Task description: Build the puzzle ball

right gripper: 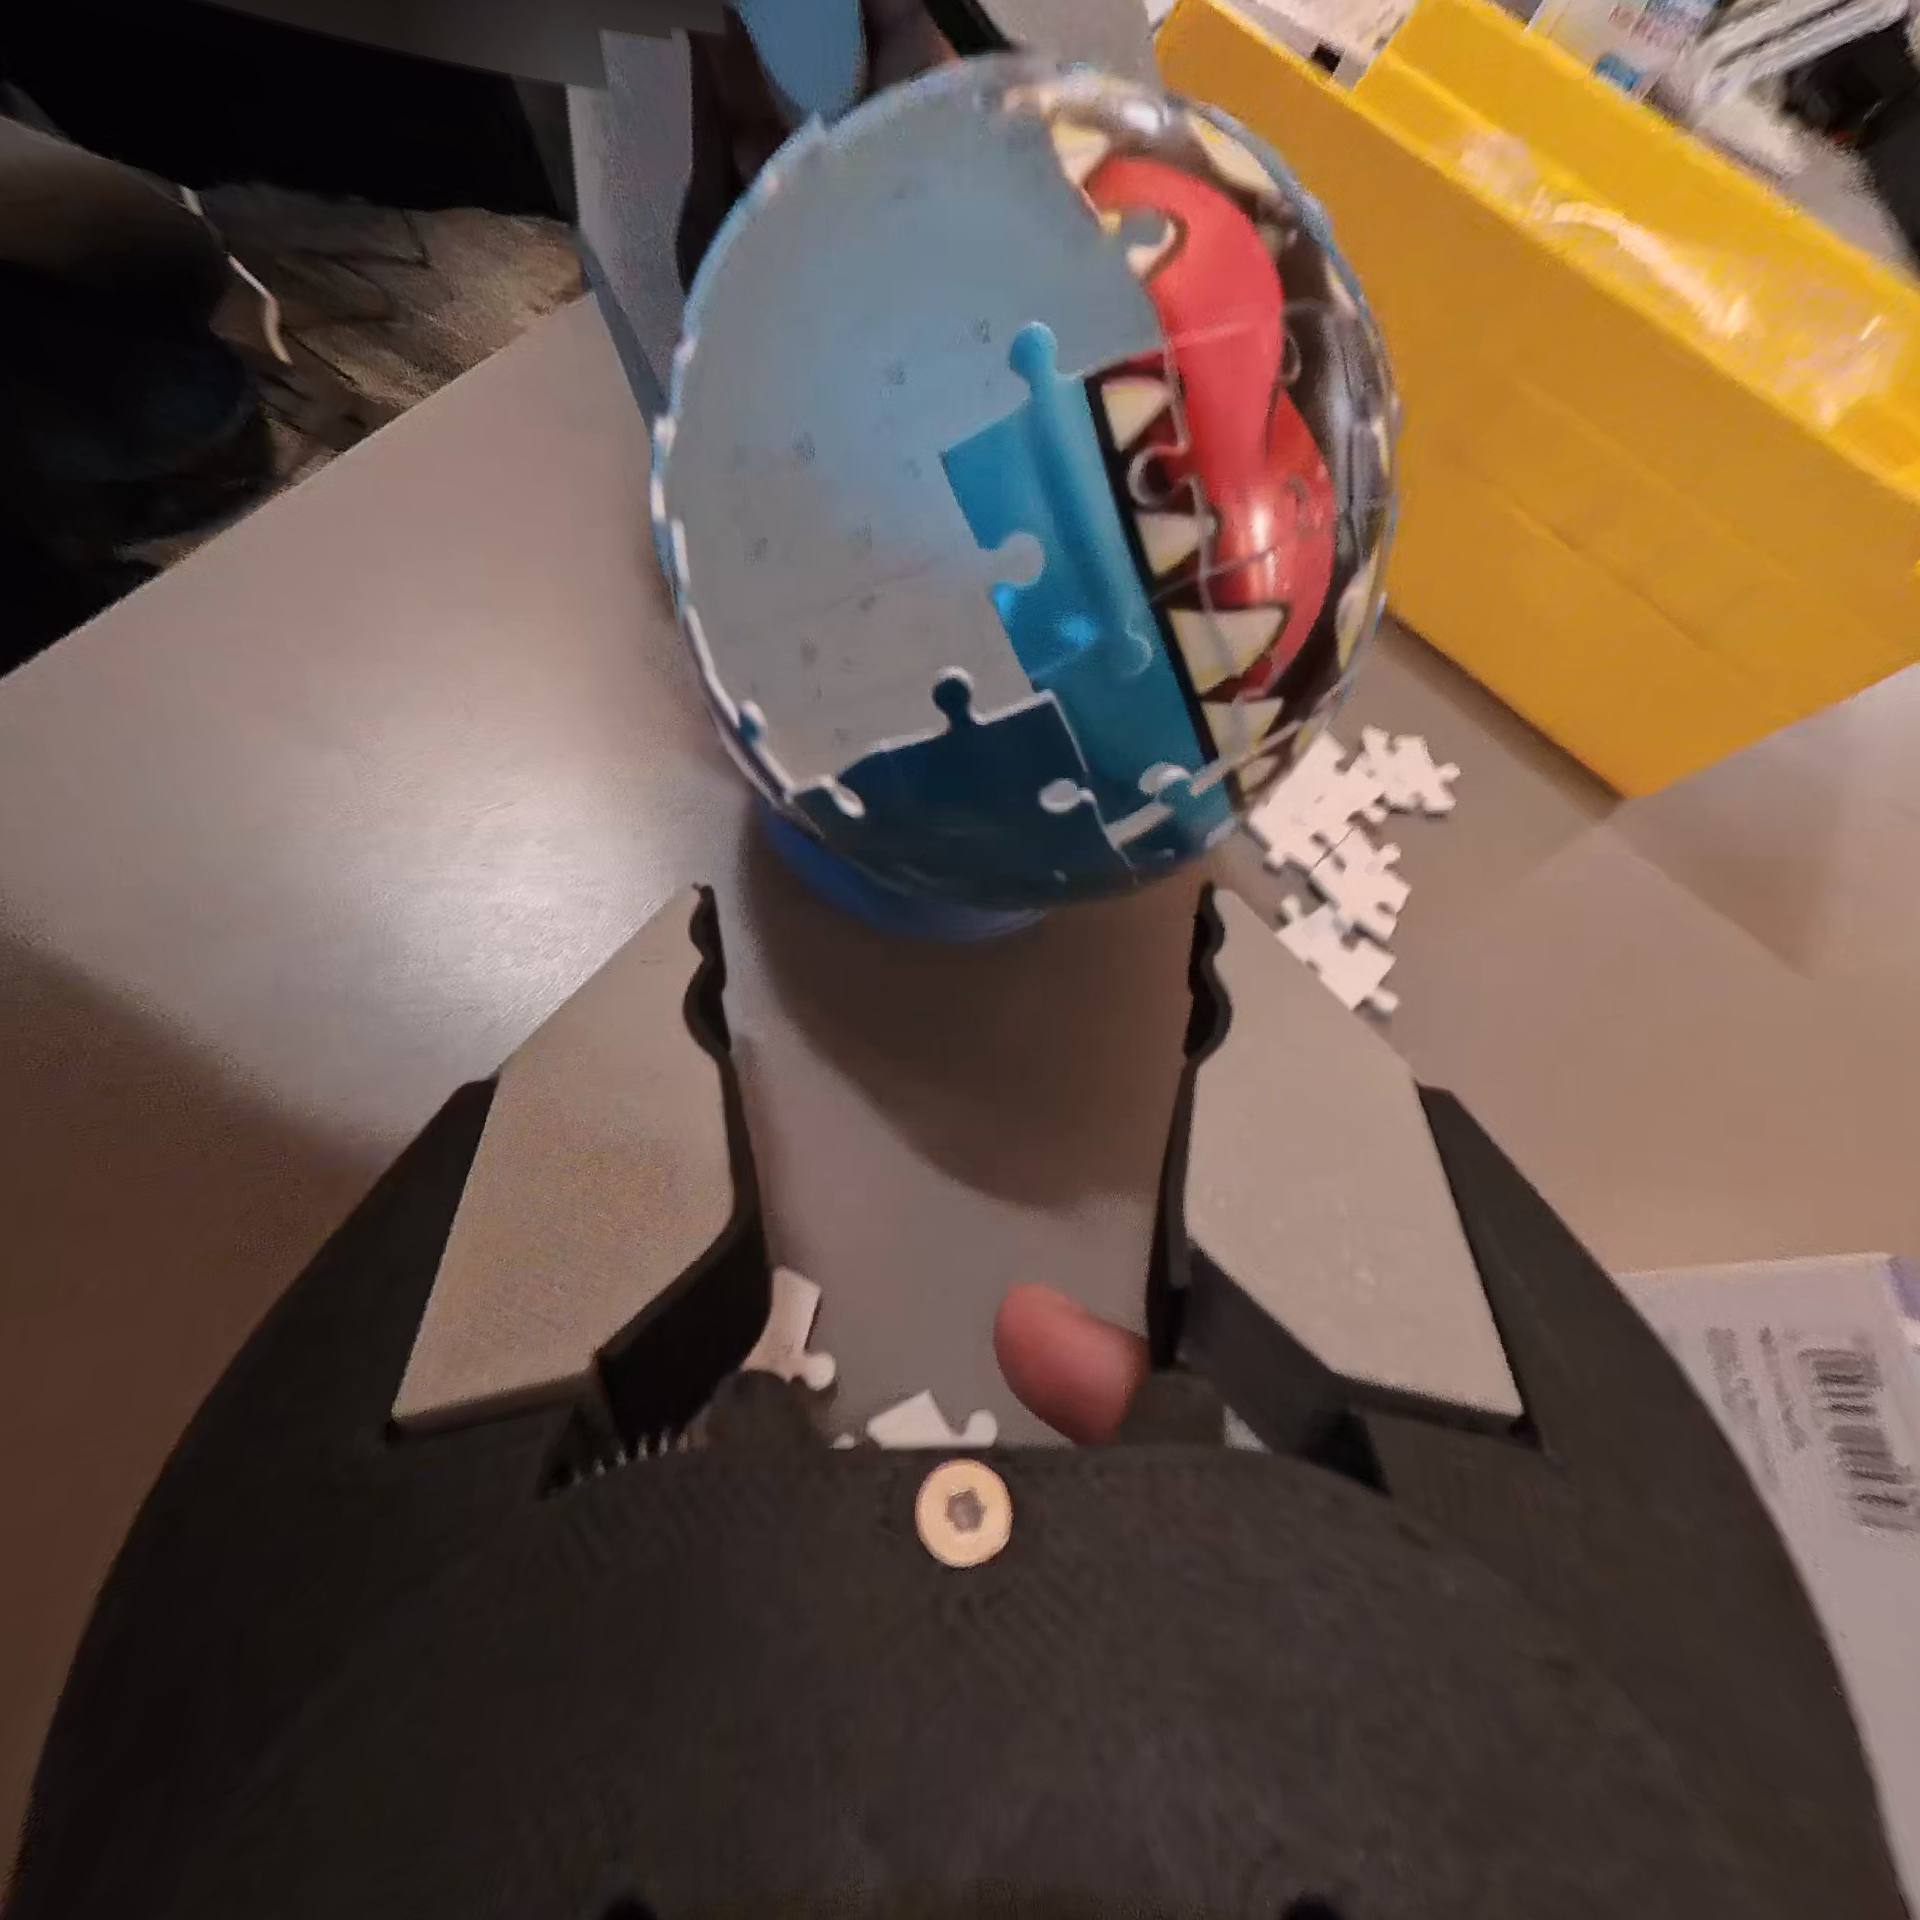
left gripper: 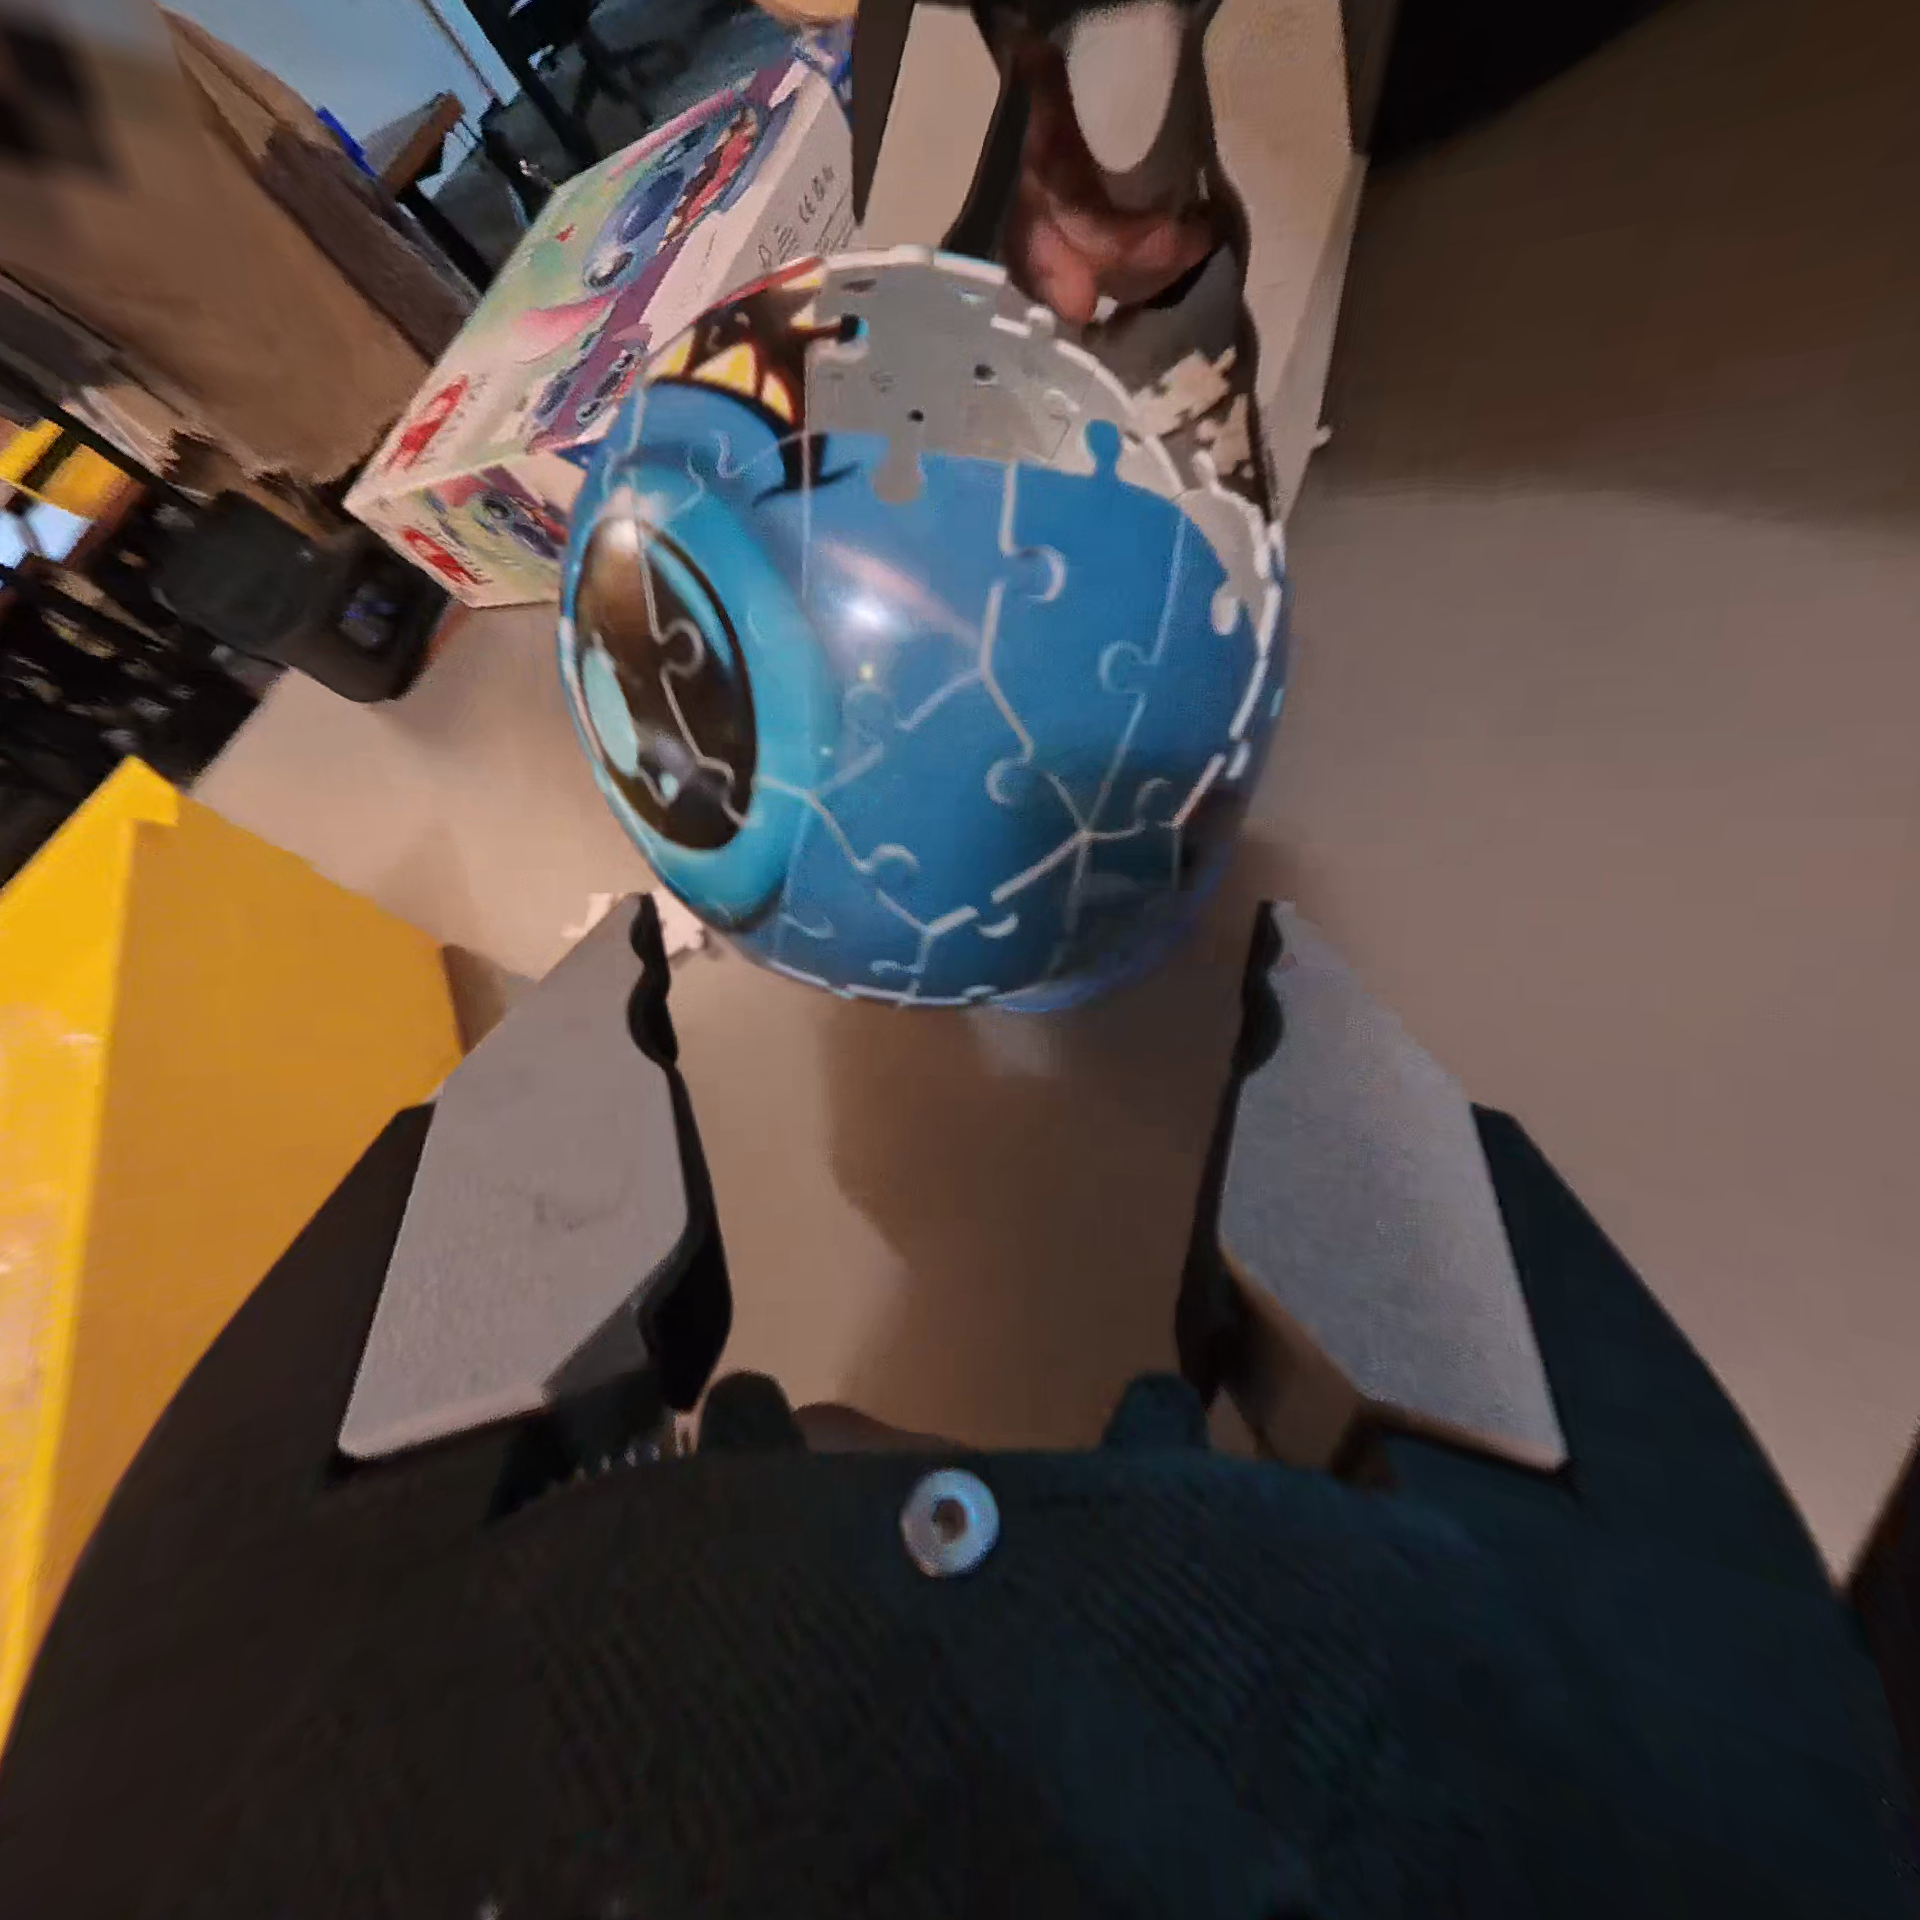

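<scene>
The puzzle ball point(left gripper: 925, 665) is blue with a large dark eye on its left side and a grey unfilled patch at the top. It stands just beyond my left gripper point(left gripper: 951, 935), which is open and empty. In the right wrist view the ball point(right gripper: 935, 520) shows a wide grey gap, blue pieces, and a red tongue with teeth. It rests on a blue stand point(right gripper: 894, 904). My right gripper point(right gripper: 956, 914) is open and empty just short of the stand. Loose white pieces point(right gripper: 1340, 831) lie to the right of the ball.
A yellow bin point(left gripper: 187, 1039) stands left of the left gripper; it also shows in the right wrist view point(right gripper: 1610, 364). The puzzle box point(left gripper: 582, 343) lies behind the ball. The other gripper's fingers point(left gripper: 1294, 260) and a hand point(left gripper: 1081, 239) are beyond the ball. A printed paper point(right gripper: 1818, 1403) lies at right.
</scene>
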Motion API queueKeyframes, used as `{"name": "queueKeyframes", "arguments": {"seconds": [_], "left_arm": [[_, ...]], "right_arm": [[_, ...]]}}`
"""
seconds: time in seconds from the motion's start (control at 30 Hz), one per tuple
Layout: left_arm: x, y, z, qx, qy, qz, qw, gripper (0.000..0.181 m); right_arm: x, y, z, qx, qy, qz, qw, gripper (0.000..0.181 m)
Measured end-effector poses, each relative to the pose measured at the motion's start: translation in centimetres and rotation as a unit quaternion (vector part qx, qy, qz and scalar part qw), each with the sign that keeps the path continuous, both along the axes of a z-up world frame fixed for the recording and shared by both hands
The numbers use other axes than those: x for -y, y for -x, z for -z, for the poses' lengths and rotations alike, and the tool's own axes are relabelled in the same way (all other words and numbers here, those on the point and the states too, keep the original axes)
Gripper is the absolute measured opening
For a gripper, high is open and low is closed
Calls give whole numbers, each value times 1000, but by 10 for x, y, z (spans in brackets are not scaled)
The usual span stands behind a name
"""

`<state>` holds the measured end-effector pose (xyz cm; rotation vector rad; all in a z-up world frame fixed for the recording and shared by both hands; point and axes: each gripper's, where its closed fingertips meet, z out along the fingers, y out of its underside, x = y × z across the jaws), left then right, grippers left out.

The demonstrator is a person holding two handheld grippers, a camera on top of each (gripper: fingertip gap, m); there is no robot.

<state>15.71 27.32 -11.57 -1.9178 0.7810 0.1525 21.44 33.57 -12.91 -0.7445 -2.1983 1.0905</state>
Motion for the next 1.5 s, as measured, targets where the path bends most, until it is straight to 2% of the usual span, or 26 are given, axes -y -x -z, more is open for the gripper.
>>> {"name": "queueKeyframes", "arguments": {"seconds": [0.1, 0.23, 0.4, 0.5, 0.67, 0.8, 0.97, 1.13, 1.2, 1.3, 1.5], "left_arm": [[4, -4, 2, 87, 15, 7, 996, 108], [-3, -7, -2, 177, 42, 0, 983, 111], [-14, -10, 0, 206, 67, 0, 976, 116], [-16, -8, 0, 168, 52, 8, 984, 117], [-18, 8, 1, 40, 6, 27, 999, 117], [-17, 15, -3, -30, -36, 58, 997, 114], [-18, 32, -3, -144, -74, 53, 985, 106], [-16, 37, 5, -84, -38, 37, 995, 106], [-10, 35, 7, -30, -18, 41, 999, 108], [-4, 30, 4, 68, -2, 48, 997, 107], [1, 30, -15, 183, -29, 33, 982, 105]], "right_arm": [[-8, -3, 0, 35, 46, -4, 998, 97], [0, -7, -8, 121, 153, -58, 979, 97], [9, 14, -11, 148, 185, -86, 968, 97], [7, 18, -5, 127, 143, -100, 976, 92], [2, 32, -6, 31, 50, -88, 994, 90], [2, 37, -4, -5, -4, -70, 998, 88], [-2, 43, -4, -39, -62, -43, 996, 93], [-3, 41, -1, -22, -58, -37, 997, 102], [-7, 38, -3, -10, -37, -38, 999, 102], [-12, 34, -11, 22, 30, -37, 999, 100], [-14, 31, -27, 63, 172, -27, 983, 104]]}}
